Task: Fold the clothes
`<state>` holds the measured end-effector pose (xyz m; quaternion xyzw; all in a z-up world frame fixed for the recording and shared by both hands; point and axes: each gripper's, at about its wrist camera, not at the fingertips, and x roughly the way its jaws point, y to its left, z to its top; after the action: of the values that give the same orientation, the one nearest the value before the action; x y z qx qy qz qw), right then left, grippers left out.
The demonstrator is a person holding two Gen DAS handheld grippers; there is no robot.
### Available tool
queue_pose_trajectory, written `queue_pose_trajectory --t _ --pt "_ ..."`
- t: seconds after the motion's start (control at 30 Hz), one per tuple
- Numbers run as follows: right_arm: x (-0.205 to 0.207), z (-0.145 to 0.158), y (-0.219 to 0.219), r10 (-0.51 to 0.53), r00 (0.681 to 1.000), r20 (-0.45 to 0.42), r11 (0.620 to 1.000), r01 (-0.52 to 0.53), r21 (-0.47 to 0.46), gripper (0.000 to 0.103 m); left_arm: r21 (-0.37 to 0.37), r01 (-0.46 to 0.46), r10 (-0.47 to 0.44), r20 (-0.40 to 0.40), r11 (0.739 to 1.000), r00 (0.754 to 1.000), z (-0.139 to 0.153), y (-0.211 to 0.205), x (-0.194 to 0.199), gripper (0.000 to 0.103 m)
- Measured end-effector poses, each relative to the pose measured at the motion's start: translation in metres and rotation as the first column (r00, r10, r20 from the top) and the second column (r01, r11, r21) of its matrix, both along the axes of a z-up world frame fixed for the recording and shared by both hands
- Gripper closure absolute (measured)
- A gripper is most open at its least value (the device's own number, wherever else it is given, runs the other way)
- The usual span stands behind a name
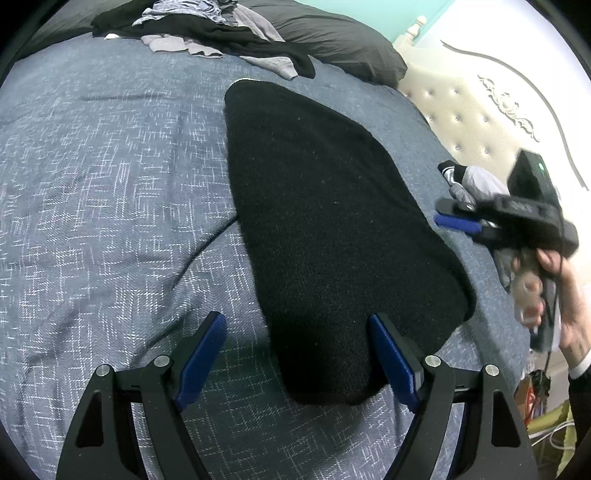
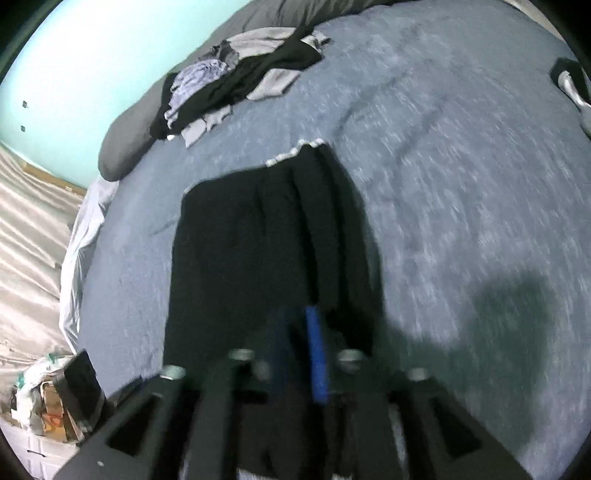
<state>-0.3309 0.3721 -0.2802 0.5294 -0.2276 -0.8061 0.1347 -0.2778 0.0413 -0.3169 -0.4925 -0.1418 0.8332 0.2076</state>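
One black garment (image 1: 332,229) on bedspread (image 1: 110,184), left claw (image 1: 297,363) wide open over its edge, right claw (image 2: 299,354) closed, empty.

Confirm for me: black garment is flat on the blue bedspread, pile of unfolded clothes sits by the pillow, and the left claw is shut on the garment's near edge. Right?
Not quite. The left claw is open, its blue pads spread to either side of the black garment, as the left wrist view shows. The rest holds: the garment lies flat on the blue bedspread, and the pile of unfolded clothes sits by the pillow.
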Motion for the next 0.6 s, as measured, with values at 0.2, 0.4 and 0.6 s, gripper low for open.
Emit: queue_pose_trajectory --t 0.2,0.4,0.6 --pt "0.031 -0.013 0.007 0.0 0.998 0.057 1.0 0.001 -0.02 0.059 0.009 -0.002 0.002 0.001 1.0 1.0 0.002 -0.003 -0.001 0.02" --pt "0.046 -0.032 0.013 -0.01 0.995 0.096 1.0 0.013 -0.026 0.039 0.025 -0.007 0.007 0.006 1.0 1.0 0.006 -0.008 -0.002 0.02" --pt "0.051 -0.035 0.008 0.026 0.995 0.098 1.0 -0.024 -0.019 0.035 0.044 -0.01 0.009 0.019 0.999 1.0 0.003 -0.01 -0.003 0.02"
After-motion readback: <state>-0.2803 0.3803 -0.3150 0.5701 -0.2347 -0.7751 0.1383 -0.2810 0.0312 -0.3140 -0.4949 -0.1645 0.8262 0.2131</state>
